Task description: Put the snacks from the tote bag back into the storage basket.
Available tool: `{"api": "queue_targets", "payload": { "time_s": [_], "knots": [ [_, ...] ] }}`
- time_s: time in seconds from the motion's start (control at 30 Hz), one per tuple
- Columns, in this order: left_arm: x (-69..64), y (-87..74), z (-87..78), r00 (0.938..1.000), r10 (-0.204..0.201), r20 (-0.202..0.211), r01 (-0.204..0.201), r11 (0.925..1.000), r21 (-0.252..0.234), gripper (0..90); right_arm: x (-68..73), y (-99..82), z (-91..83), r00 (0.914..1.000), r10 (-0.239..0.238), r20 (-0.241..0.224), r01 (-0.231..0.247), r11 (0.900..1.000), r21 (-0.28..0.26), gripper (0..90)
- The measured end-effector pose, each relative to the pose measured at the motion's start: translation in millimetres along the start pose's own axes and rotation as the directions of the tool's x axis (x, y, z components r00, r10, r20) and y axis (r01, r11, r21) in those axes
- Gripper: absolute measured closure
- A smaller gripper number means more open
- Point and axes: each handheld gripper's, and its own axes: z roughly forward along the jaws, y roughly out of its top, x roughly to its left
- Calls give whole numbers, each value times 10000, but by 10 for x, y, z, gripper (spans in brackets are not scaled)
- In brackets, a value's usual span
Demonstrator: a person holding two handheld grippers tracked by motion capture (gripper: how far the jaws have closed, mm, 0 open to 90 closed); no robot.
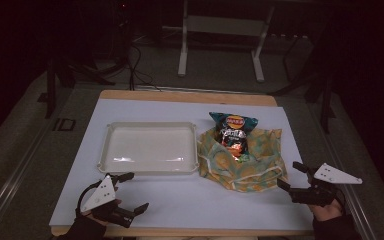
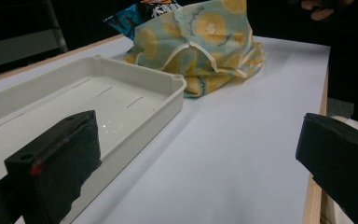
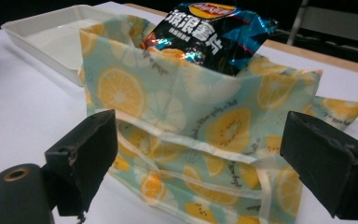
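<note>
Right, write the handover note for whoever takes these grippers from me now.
Left gripper: open, holding nothing, at the table's near left edge just short of the white tray.
Right gripper: open, holding nothing, aimed at the near right corner of the fruit-print bag and not touching it.
Things: the chip packet sits partly inside the bag, its top sticking out; the tray beside the bag is empty.
Done: no grasp made so far.
Left: probably steady the bag, draw the packet out and set it in the tray.
</note>
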Motion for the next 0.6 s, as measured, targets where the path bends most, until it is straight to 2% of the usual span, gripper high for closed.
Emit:
{"api": "queue_targets", "payload": {
  "time_s": [0.23, 0.4, 0.6],
  "knots": [
    [1, 1, 3, 10000, -43, -29, 43, 10000, 35, 3, 35, 111, -1, 9997, -186, -138, 185, 9998, -112, 105],
    [-4, 3, 8, 10000, -34, -19, 34, 10000, 80, 3, 36, 228, -21, 9998, -202, 77, 204, 9994, -275, 105],
    [-13, 8, 8, 10000, -16, 1, 16, 10000, 72, 3, 45, 354, -24, 9993, -333, 142, 336, 9992, -215, 105]
  ]
}}
